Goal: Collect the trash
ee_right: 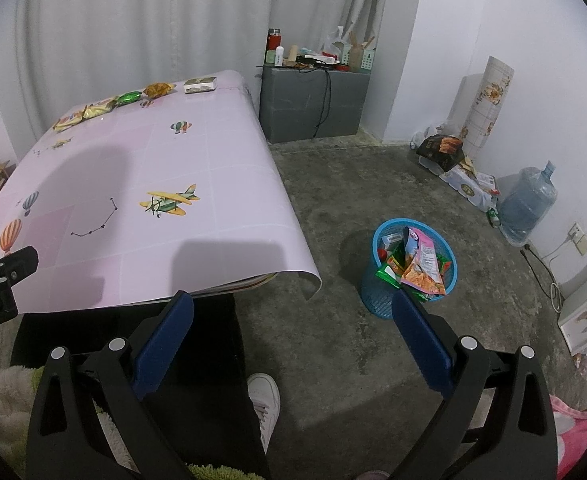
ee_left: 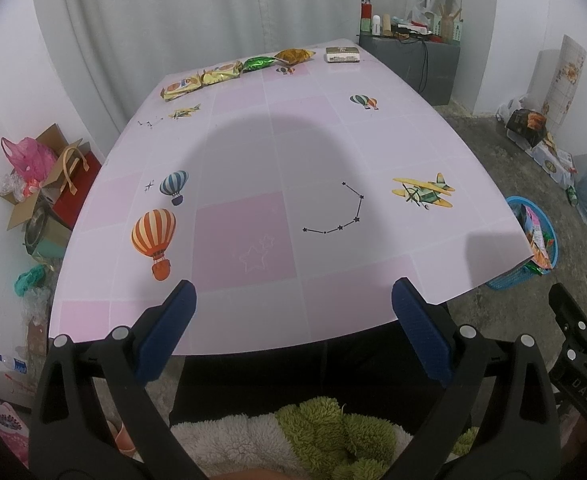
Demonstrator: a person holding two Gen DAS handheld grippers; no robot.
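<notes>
Both grippers, left and right, jaws wide, empty. Crinkled foil snack wrappers line counter's far edge; blue mesh plastic bin beside counter, within dropping reach.

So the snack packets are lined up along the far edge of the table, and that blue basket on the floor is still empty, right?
Not quite. The snack packets do lie along the far edge of the table, but the blue basket on the floor is not empty: the right wrist view shows it already stuffed with colourful wrappers.
</notes>
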